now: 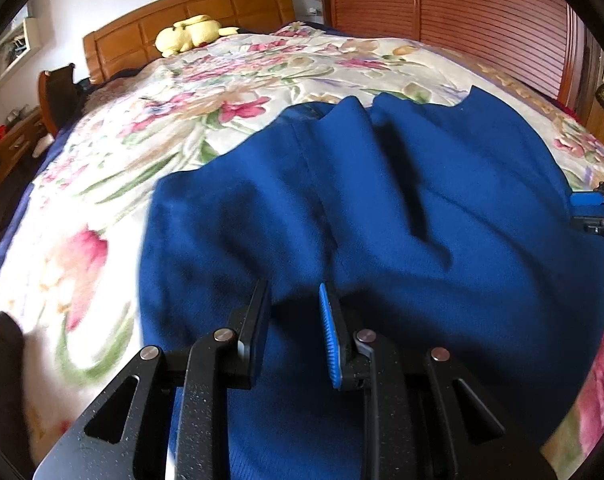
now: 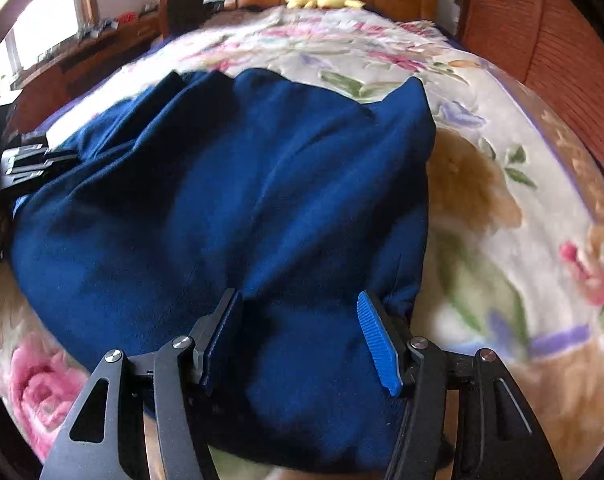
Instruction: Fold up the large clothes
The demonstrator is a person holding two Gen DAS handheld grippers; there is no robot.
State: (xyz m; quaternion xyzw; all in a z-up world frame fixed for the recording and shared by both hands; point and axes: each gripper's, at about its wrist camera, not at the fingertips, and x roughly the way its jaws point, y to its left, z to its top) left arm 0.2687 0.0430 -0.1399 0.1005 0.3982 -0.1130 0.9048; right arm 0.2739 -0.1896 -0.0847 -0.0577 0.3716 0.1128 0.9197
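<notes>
Blue garment [image 1: 381,208] lies bunched and creased on floral bedspread [image 1: 182,100], near foot of bed. Left gripper [image 1: 294,308] hovers over its near edge, jaws parted with a moderate gap, only cloth below them, nothing pinched. Right gripper [image 2: 300,320] sits over the garment's right near corner, jaws spread wider, also holding nothing; blue pads [image 2: 377,344] clear of fabric. Yellow plush toy [image 1: 190,32] rests by wooden headboard [image 1: 206,12]. Both views motion-blurred at edges.
</notes>
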